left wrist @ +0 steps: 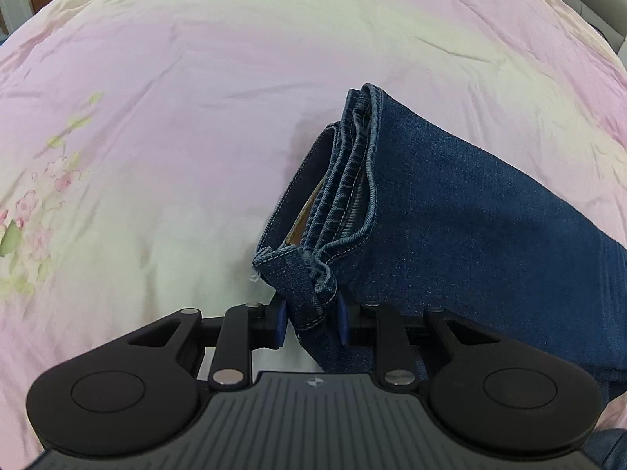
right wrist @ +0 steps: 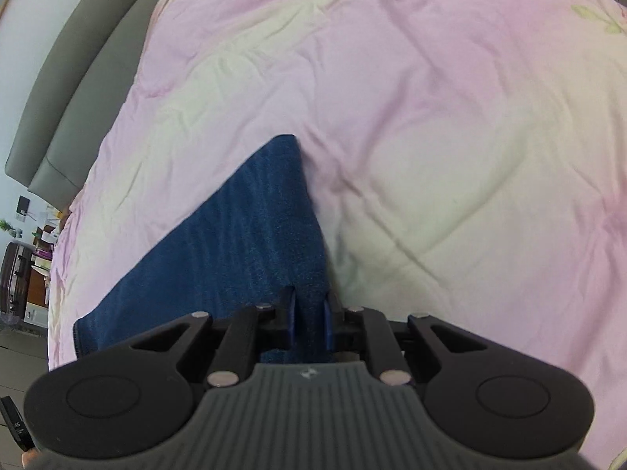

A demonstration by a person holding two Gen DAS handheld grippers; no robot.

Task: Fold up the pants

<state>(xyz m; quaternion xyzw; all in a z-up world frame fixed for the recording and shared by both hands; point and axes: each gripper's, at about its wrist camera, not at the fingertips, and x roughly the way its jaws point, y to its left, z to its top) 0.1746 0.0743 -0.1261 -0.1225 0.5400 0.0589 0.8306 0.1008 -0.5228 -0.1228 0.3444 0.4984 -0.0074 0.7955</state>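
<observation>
Already the pants (left wrist: pixel 450 211) look folded more than once; in the left wrist view several hems and a waistband edge lie stacked together at the left end of a compact denim bundle, which rests on the pink bedspread (left wrist: pixel 176 117); the bundle lies near the camera and runs off to the right. The left gripper (left wrist: pixel 311 323) has its blue fingers (left wrist: pixel 280 323) closed on a denim corner at the near end of that stack; the cloth sits pinched between them. The right gripper (right wrist: pixel 309 323) likewise has its fingers (right wrist: pixel 290 323) closed on denim at the near right edge of the pants (right wrist: pixel 235 243); from there the cloth narrows to a point farther up the bed, with a grey headboard (right wrist: pixel 78 78) at the far left. I judge the task well along; the layering suggests the main folds are made; what seems left is one more fold or a final laying flat and smoothing, then letting go; whether another fold is intended I cannot tell.
</observation>
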